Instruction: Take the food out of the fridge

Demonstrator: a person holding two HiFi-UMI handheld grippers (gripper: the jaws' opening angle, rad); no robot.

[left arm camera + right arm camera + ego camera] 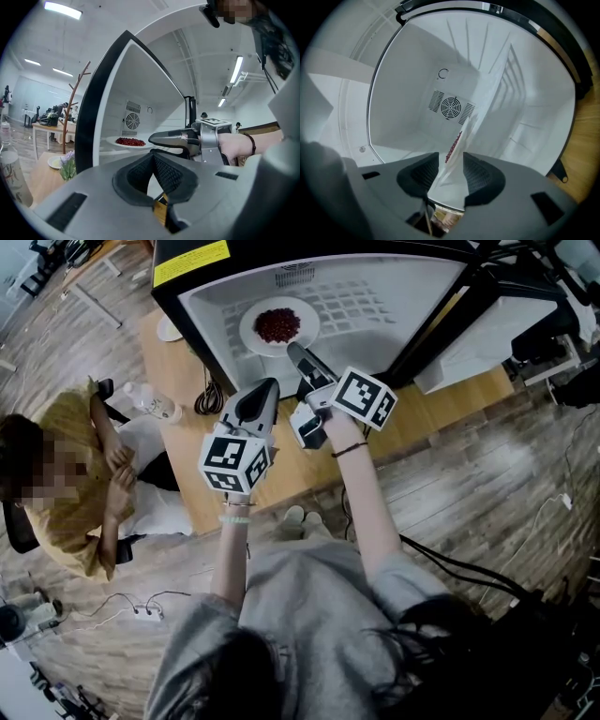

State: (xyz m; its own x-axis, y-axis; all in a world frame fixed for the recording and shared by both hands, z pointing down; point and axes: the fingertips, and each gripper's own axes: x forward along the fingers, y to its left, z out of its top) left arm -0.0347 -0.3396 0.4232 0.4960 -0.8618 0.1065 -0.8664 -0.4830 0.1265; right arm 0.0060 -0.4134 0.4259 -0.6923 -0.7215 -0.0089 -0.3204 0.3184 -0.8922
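Inside the open fridge (394, 306), a white plate (248, 331) of red food (278, 324) rests on the shelf. My right gripper (293, 351) reaches in from the front, shut on the plate's near rim. In the right gripper view the plate (452, 176) runs edge-on between the two pads, and a strip of red food (453, 145) shows beyond the right gripper (451, 161). My left gripper (270, 385) hovers outside the fridge, just left of the right one. Its pads meet with nothing between them in the left gripper view (153, 157), which also shows the plate (117, 142) and the right gripper (151, 138).
The fridge door (487, 334) hangs open to the right. A person in yellow (75, 474) sits left of the wooden table (178, 371), which carries a water bottle (155, 405), a small dish (169, 330) and a coiled cable (208, 399). Cables trail over the floor.
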